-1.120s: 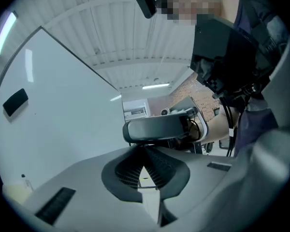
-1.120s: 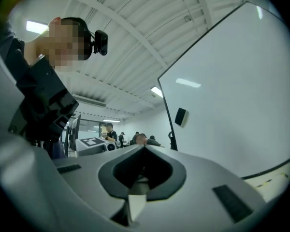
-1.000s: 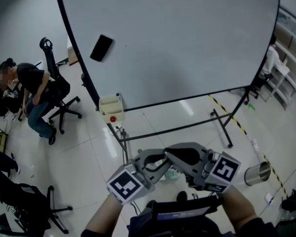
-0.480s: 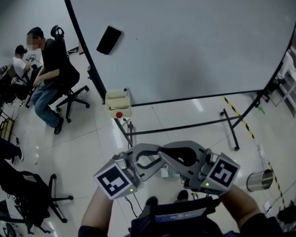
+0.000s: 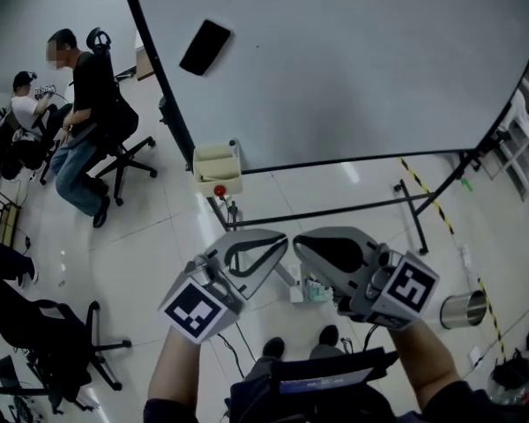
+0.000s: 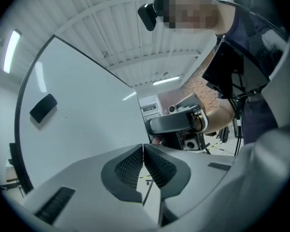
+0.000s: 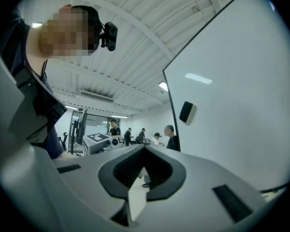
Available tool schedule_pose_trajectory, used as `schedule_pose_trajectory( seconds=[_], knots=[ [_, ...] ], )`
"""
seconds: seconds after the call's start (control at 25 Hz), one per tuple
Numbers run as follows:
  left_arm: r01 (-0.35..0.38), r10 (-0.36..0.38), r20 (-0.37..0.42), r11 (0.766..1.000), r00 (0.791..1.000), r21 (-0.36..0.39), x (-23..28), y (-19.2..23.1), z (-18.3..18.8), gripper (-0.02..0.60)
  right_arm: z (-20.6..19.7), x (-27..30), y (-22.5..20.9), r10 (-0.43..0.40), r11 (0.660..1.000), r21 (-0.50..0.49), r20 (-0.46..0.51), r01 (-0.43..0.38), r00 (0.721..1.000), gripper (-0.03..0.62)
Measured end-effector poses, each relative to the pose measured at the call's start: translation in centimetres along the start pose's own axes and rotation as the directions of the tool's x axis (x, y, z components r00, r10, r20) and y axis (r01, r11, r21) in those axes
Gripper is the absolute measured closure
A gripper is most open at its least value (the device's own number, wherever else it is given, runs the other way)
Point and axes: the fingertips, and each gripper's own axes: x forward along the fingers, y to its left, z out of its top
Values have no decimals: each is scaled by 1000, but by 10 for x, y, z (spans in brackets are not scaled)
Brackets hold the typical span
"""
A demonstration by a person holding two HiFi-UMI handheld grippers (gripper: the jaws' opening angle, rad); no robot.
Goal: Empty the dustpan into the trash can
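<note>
No dustpan shows in any view. A shiny metal trash can (image 5: 463,308) stands on the floor at the lower right of the head view, well right of both hands. My left gripper (image 5: 285,236) and right gripper (image 5: 297,240) are held level in front of me, tips nearly facing each other above the tiled floor. In the left gripper view the left gripper (image 6: 143,146) has its ribbed pads pressed together with nothing between them. The right gripper (image 7: 145,147) also has its tips meeting and holds nothing.
A large whiteboard (image 5: 353,69) on a black wheeled stand fills the space ahead, with a black eraser (image 5: 204,47) on it and a cream box (image 5: 217,170) with a red button at its lower corner. Seated people (image 5: 84,104) and office chairs are left; yellow-black floor tape (image 5: 428,192) runs right.
The left gripper has swung left, away from the right one, so the two no longer overlap. The head view has shifted a little. Both grippers stay shut.
</note>
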Motion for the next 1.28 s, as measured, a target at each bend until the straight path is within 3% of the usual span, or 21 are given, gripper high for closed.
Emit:
schedule_pose_trajectory(
  seconds=[0.04,0.16,0.28,0.4,0.6,0.76,0.96,1.28],
  knots=[
    [-7,7,-12,1000,1000,-13,-8,5,-10,562,-7,-4,-3,-25,1000,16,-9,25,1000,580],
    [-16,11,-85,999,996,-49,-28,13,-49,418,-25,-16,-10,-85,995,52,-39,87,996,580],
    [-75,66,-158,996,985,-51,-42,19,-90,247,-41,-25,-11,-146,986,64,-74,151,987,580],
    [-139,125,-189,988,974,-63,-55,21,-127,222,-58,-36,-7,-197,973,101,-115,208,974,580],
    [-179,147,-235,977,961,-120,-69,16,-183,222,-80,-36,4,-254,956,106,-159,273,954,580],
    [-195,161,-246,974,956,-120,-60,9,-203,222,-92,-36,10,-280,953,67,-191,297,941,580],
    [-178,140,-249,974,958,-138,-42,1,-219,222,-125,-32,5,-308,951,-89,-275,295,911,577],
    [-227,161,-348,961,924,-157,-45,-14,-282,222,-144,-43,5,-298,953,-37,-295,301,908,577]
  ],
)
